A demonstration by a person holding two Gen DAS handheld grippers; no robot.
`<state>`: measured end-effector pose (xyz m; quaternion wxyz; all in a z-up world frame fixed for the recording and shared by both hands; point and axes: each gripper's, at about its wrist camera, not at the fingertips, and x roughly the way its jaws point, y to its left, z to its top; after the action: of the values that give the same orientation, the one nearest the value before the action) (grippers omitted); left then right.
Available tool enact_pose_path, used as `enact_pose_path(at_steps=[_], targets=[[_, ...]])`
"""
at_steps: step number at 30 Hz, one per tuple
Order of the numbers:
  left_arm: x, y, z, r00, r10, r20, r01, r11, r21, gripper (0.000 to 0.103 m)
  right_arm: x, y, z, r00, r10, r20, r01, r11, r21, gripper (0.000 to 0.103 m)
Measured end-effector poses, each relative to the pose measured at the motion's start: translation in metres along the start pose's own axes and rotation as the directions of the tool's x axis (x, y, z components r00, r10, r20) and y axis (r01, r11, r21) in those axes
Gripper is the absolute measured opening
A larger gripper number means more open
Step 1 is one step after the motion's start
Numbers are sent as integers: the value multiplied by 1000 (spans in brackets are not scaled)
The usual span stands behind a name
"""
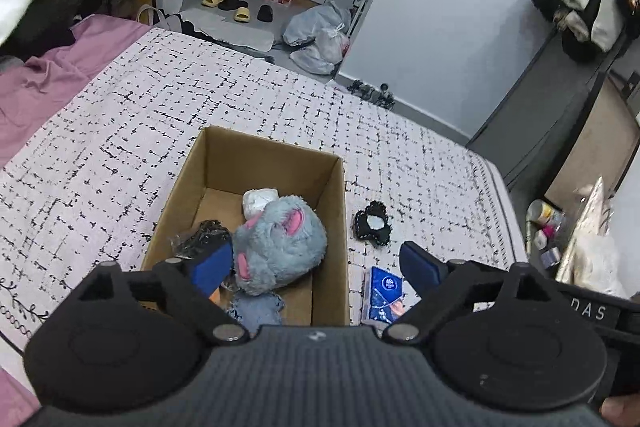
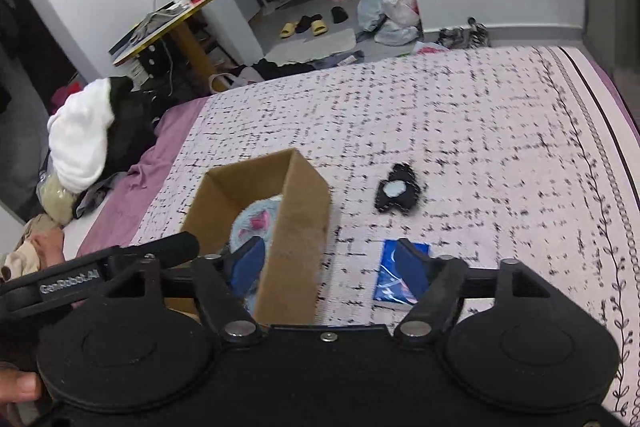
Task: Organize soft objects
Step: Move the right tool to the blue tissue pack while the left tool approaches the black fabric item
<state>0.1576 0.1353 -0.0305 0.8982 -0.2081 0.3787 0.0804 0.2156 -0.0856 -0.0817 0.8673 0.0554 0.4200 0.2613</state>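
An open cardboard box (image 1: 334,227) (image 2: 298,211) stands on the patterned bed cover. Inside lie a grey-blue plush with pink ears (image 1: 280,243) (image 2: 256,223), a white soft bundle (image 1: 260,199), a black item in clear wrap (image 1: 202,239) and a blue cloth (image 1: 256,309). Right of the box on the bed lie a small black soft item with a pale centre (image 1: 374,225) (image 2: 398,191) and a blue tissue pack (image 1: 384,293) (image 2: 390,279). My left gripper (image 1: 320,265) is open and empty above the box's near end. My right gripper (image 2: 332,265) is open and empty, astride the box's right wall.
The bed cover (image 1: 120,147) spreads wide on all sides of the box. A pile of white and black clothes (image 2: 92,131) sits at the bed's left end on the purple sheet. The bed's right edge (image 2: 608,131) drops to the floor. Slippers and bags lie on the floor beyond.
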Motion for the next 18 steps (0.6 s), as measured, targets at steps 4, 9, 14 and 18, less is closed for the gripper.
enact_pose_path(at_steps=[4,9,14,18], targets=[[1,-11,-1,999,39,-4,-39,999,20,92,5,-14,-5,1000,5,-4,-4,1000,31,87],[6,-26,1,996,83,-16,-82,996,37,92,8,-30,-11,1000,19,7,-20,998,53,95],[12,-38,1,994,113,-11,-113,992,50,93,18,-47,-14,1000,29,-4,-29,996,83,95],[18,-49,0,992,125,-12,-124,991,56,93,26,-56,-20,1000,25,-15,-24,996,84,95]])
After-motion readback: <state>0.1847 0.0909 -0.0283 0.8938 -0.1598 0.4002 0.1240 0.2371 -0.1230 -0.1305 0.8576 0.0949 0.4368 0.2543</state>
